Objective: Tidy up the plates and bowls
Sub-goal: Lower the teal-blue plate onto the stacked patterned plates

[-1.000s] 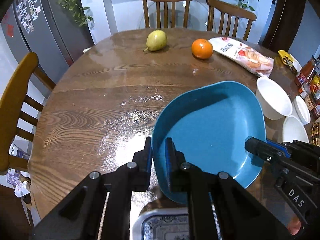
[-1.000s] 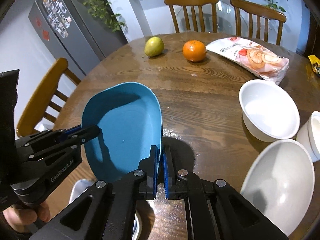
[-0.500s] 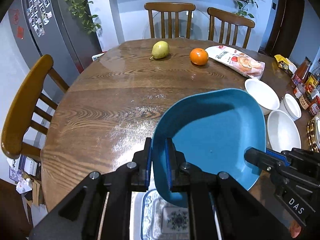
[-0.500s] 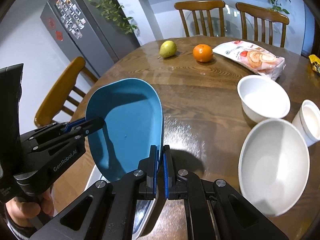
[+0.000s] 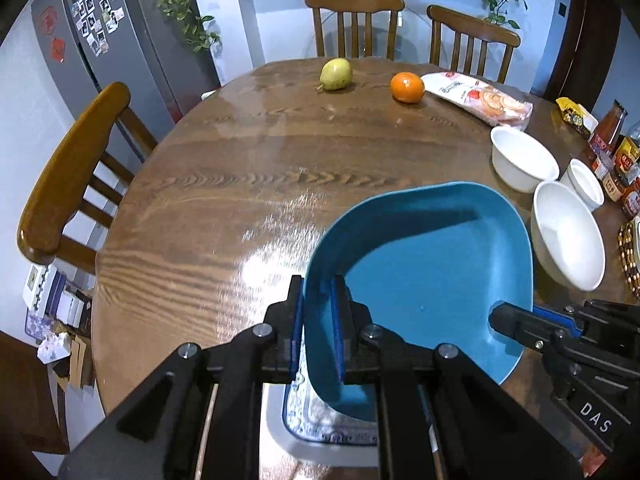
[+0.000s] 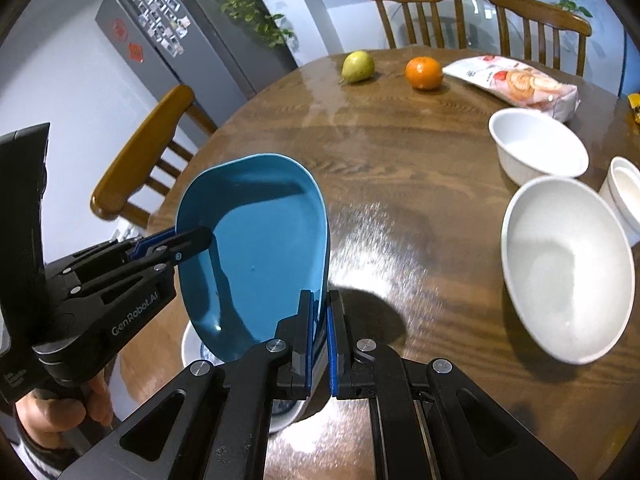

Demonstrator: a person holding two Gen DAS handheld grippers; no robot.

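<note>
A blue plate (image 5: 432, 280) is held up off the wooden table (image 5: 240, 168) by both grippers. My left gripper (image 5: 318, 320) is shut on its left rim. My right gripper (image 6: 319, 324) is shut on its right rim and also shows in the left wrist view (image 5: 516, 320). The plate (image 6: 256, 252) hangs above a white plate with a blue pattern (image 5: 320, 428) at the table's near edge. Three white bowls stand to the right: a large one (image 6: 568, 268), a medium one (image 6: 536, 144) and a small one (image 6: 624, 188).
A pear (image 5: 336, 74), an orange (image 5: 407, 87) and a snack bag (image 5: 480, 98) lie at the far side. Sauce bottles (image 5: 608, 132) stand at the right edge. Wooden chairs (image 5: 72, 168) surround the table. A fridge stands at the back left.
Both grippers have lifted the blue plate higher and pulled it back toward the near edge. The patterned plate beneath has come into view.
</note>
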